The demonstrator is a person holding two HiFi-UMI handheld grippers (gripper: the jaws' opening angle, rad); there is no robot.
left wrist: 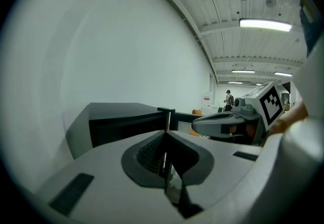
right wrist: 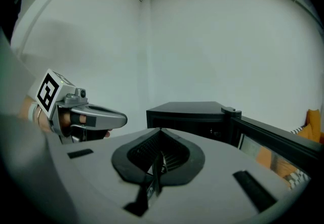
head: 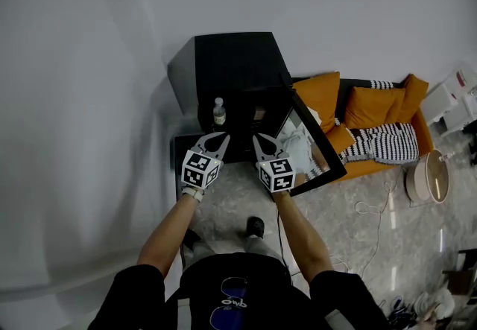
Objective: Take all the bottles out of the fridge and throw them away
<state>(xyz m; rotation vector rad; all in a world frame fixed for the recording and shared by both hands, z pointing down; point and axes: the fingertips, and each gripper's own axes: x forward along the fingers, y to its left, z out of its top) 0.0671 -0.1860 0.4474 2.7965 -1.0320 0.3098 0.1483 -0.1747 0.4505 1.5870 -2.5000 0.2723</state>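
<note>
Straight ahead, a black mini fridge [head: 235, 53] stands against the white wall, its glass door [head: 319, 161] swung open to the right. One clear bottle [head: 219, 112] stands upright inside, at the left of the compartment. The left gripper [head: 217, 140] and the right gripper [head: 261, 144] are held side by side just in front of the opening, apart from the bottle. Each has its jaws pressed together with nothing between them. An orange sofa [head: 373, 105] sits to the right of the fridge.
</note>
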